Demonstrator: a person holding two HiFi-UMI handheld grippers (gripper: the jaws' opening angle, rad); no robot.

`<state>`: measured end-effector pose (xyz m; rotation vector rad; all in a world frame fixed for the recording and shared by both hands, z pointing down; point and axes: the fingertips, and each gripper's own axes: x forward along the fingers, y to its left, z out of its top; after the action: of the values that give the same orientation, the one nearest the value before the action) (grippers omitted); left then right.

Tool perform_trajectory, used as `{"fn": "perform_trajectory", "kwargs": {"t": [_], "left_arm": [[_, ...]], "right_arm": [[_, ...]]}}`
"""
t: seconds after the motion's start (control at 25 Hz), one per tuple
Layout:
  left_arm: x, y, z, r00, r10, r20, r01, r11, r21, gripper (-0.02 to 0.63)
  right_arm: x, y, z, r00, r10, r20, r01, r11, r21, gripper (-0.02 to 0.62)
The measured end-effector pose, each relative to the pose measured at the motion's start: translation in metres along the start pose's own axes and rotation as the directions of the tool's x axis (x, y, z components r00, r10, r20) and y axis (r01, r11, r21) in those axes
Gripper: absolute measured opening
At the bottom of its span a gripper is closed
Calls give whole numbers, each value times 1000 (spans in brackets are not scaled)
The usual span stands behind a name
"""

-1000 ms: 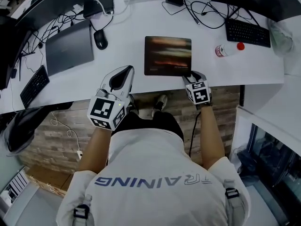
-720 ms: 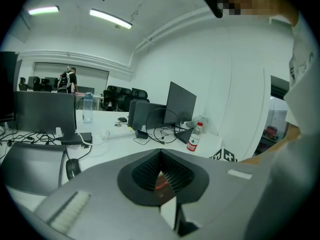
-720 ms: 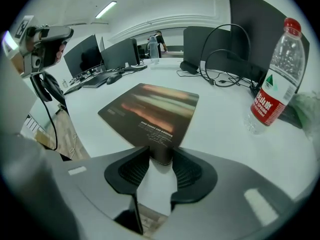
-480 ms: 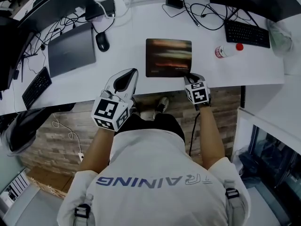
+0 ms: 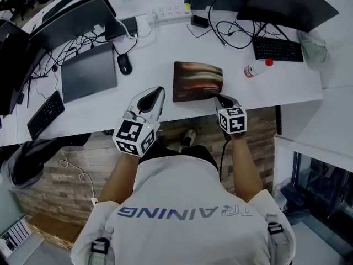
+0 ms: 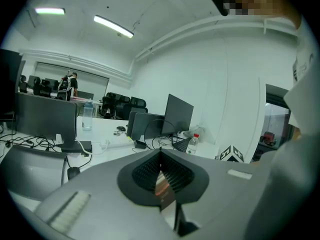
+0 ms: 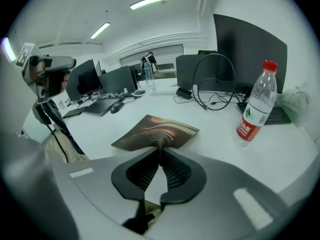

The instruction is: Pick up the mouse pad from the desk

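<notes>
The dark mouse pad [image 5: 197, 80] with orange streaks lies on the white desk [image 5: 154, 43], a little back from its front edge. My right gripper [image 5: 219, 97] is at the pad's near right corner, its jaws closing with that corner pinched between them. That corner is lifted off the desk and the pad [image 7: 157, 131] bends upward toward the right gripper [image 7: 160, 145]. My left gripper [image 5: 157, 91] hovers over the desk's front edge left of the pad, touching nothing. In its own view the left gripper [image 6: 160, 154] has its jaws together and empty.
A water bottle [image 5: 256, 68] with a red cap lies right of the pad. A black mouse [image 5: 125, 64] and closed laptop [image 5: 88, 76] are to the left. Keyboards [image 5: 277, 48], cables, a power strip [image 5: 168, 12] and monitors line the back.
My right gripper's jaws closed on the pad's near right corner and rose, lifting that corner off the desk. The left gripper rose slightly.
</notes>
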<state>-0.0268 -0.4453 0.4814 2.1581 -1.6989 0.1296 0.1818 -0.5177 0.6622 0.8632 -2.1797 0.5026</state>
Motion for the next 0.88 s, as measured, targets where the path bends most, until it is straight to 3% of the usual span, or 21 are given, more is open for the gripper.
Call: {"fn": "perform_trajectory", "kwargs": {"t": [0.28, 0.48, 0.68, 0.88], "left_arm": [[-10, -5, 41, 996, -49, 77, 46, 998, 34, 2], [-18, -7, 72, 987, -78, 138, 68, 995, 72, 2], [-23, -7, 99, 980, -98, 171, 83, 992, 94, 2], [-29, -3, 123, 972, -102, 210, 79, 990, 116, 2]], "right_arm": [[-40, 20, 53, 991, -15, 130, 16, 1000, -4, 41], [-76, 20, 100, 960, -83, 267, 89, 996, -7, 41], [-128, 20, 154, 891, -123, 437, 124, 992, 27, 41], [-185, 29, 204, 798, -137, 587, 131, 990, 53, 41]]}}
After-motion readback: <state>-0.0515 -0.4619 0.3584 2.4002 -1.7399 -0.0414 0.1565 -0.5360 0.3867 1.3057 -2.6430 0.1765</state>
